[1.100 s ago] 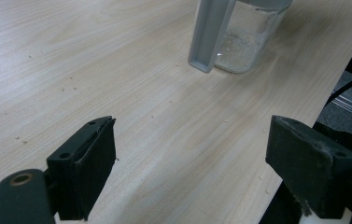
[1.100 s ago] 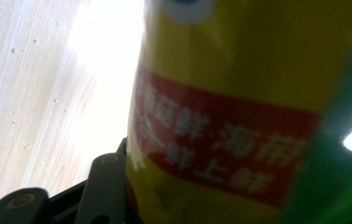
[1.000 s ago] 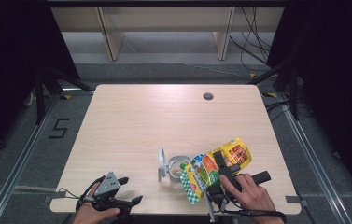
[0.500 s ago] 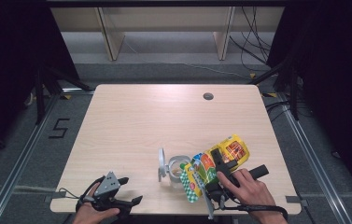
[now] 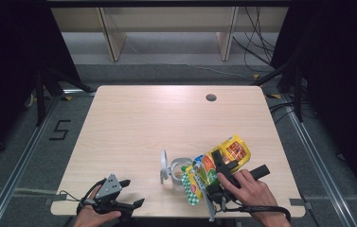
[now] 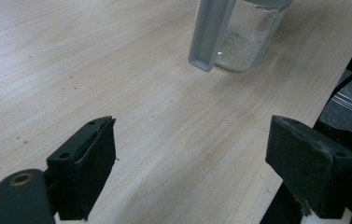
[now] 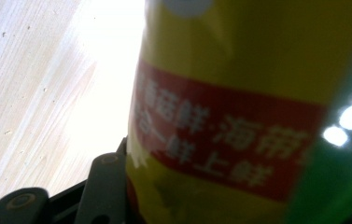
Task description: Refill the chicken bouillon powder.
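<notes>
Right tool drew back slightly, clamps snack bag | left tool released | jar holds powder

Everything's bunched up at the near right of the surface

The jar sits on the surface with its lid just left of it. The snack bag leans over it from the right, in the right gripper. The left gripper sits at the near left edge, well apart.
</notes>
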`<state>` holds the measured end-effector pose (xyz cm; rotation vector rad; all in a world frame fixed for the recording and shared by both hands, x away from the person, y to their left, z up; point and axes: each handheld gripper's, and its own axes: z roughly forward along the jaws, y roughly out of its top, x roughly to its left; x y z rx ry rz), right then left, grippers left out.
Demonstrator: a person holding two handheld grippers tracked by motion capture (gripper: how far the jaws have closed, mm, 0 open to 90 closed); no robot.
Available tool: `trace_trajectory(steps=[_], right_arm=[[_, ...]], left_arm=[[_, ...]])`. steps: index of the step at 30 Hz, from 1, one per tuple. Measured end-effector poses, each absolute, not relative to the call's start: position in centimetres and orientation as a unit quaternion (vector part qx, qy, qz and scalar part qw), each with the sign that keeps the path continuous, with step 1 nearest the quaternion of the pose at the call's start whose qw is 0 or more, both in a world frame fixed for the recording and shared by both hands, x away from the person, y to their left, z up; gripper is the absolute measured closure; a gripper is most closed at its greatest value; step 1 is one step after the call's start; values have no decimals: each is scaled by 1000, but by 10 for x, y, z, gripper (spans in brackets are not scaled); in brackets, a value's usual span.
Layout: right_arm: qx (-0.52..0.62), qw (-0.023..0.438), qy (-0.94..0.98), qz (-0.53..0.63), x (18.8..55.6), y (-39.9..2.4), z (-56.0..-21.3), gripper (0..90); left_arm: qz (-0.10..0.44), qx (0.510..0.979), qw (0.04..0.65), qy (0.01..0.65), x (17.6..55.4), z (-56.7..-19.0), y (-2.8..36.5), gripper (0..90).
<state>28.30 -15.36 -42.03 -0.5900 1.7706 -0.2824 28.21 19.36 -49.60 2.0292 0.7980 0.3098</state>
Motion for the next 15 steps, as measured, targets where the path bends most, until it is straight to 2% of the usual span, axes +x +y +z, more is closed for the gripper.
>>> trace_trajectory(steps=[10, 15], right_arm=[[-248, 587, 763, -111, 282, -153, -425, 549], [-258, 588, 757, -123, 283, -152, -421, 550]], left_arm=[[126, 810, 467, 331, 281, -497, 192, 153], [128, 818, 457, 324, 282, -496, 194, 153]])
